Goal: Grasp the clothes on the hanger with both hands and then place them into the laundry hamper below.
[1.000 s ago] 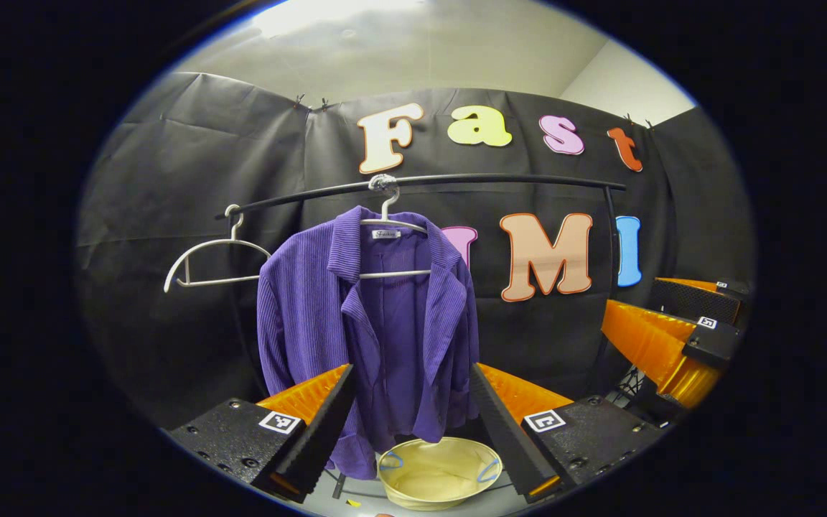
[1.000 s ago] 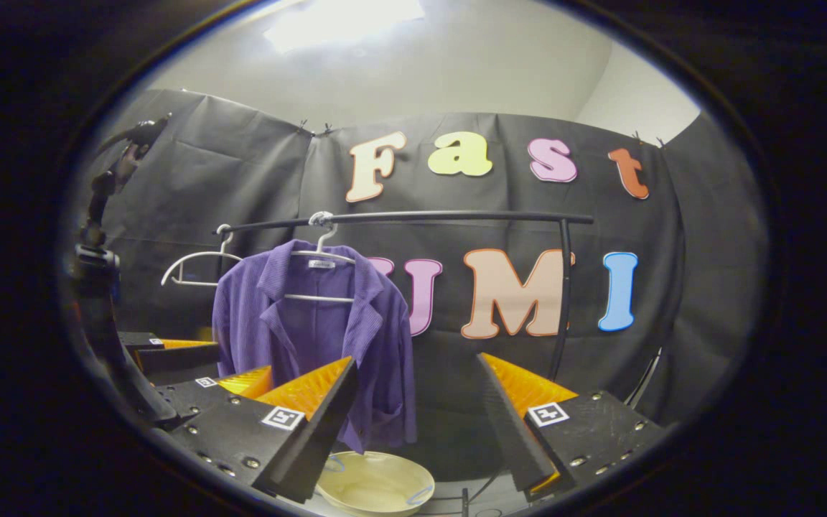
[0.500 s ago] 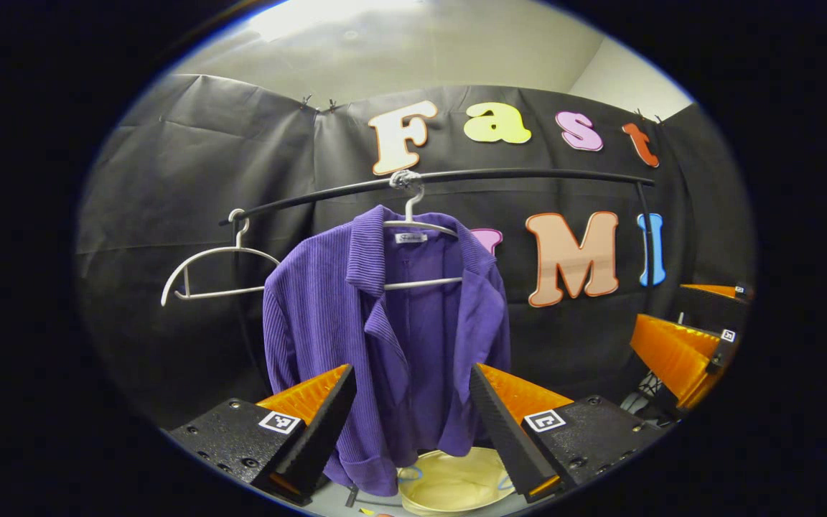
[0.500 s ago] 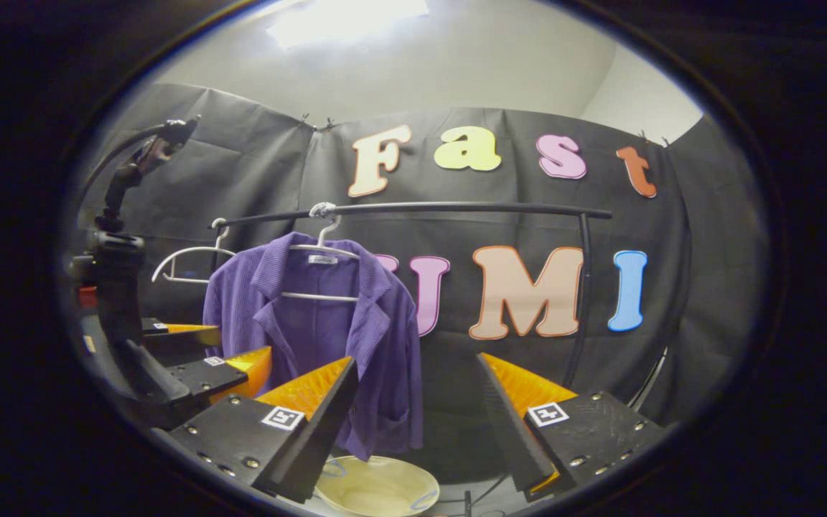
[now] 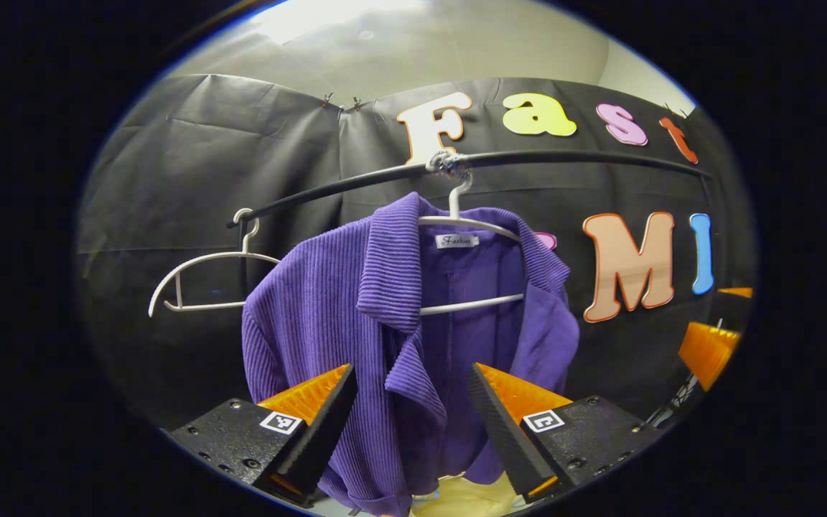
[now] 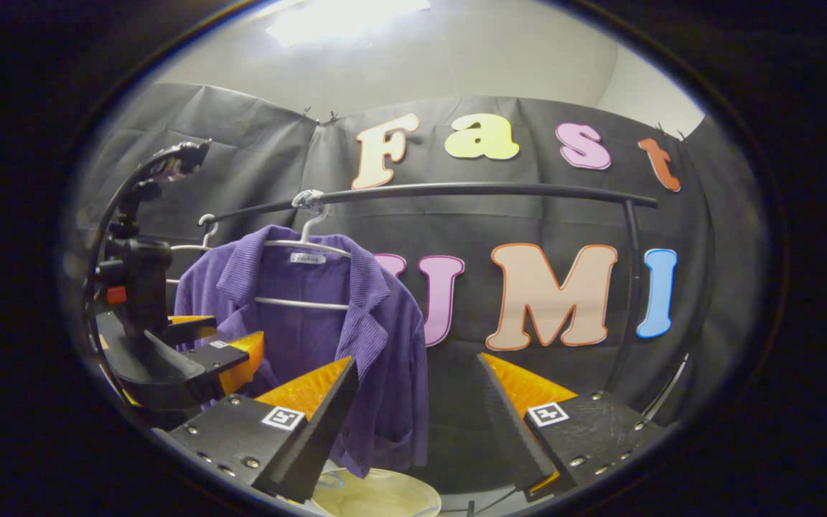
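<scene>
both grippers spread wide, empty, facing purple cardigan [image 5: 356,337] on white hanger [image 5: 467,222]
cardigan hangs from black rail [image 5: 571,156] above cream hamper [image 6: 377,495]; left gripper [image 5: 408,413] close to it, right gripper [image 6: 413,409] beside its right edge.

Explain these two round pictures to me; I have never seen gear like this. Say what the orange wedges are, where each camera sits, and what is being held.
Each picture comes from a camera riding on a hand-held two-finger gripper, looking forward along its fingers. The orange and black wedges at the bottom are those fingers: the left gripper in the left gripper view, the right gripper in the right gripper view. Both are open and hold nothing. Ahead, a purple jacket hangs on a white hanger from a black rail; an empty hanger hangs beside it. A cream hamper sits below. The left gripper's open fingers frame the jacket's front.
</scene>
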`<state>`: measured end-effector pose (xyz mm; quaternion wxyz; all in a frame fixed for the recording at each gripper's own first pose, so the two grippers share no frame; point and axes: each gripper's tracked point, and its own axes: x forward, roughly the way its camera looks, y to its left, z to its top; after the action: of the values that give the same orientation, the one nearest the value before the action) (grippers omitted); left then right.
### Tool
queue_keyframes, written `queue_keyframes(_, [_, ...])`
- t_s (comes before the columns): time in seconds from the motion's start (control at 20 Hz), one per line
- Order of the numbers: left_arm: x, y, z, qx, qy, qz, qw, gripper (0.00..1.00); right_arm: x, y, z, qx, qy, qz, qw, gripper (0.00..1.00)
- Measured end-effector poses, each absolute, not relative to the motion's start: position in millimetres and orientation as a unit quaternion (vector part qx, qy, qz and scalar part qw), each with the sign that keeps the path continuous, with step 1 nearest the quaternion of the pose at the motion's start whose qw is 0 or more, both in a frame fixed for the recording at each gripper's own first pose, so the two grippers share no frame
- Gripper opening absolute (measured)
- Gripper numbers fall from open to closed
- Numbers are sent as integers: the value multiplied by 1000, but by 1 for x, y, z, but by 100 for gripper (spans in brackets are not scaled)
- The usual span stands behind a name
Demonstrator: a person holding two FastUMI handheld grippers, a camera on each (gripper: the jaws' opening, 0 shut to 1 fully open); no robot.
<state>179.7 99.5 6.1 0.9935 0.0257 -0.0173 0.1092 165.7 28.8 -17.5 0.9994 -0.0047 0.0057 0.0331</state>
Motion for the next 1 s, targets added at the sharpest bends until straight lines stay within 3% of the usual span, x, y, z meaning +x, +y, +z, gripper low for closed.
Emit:
queue_keyframes(0.1, [192, 107, -1, 31, -9, 125, 992, 92, 188, 32, -20, -4, 7, 46, 999, 95])
queue_keyframes(0.25, [203, 123, 3, 34, -16, 153, 988, 68, 215, 45, -26, 2, 11, 75, 997, 96])
queue_keyframes(0.5, [209, 139, -3, 34, 2, 175, 984, 10, 245, 75, -35, 10, 16, 119, 993, 96])
queue_keyframes(0.65, [208, 141, -2, 33, 12, 172, 984, 0, 262, 97, -34, 27, 18, 146, 989, 96])
queue_keyframes(0.85, [202, 138, 0, 30, 25, 164, 986, 1, 288, 117, -41, 34, 24, 158, 987, 99])
queue_keyframes(1.0, [193, 136, 5, 33, 33, 156, 987, 0, 305, 125, -47, 43, 30, 158, 986, 95])
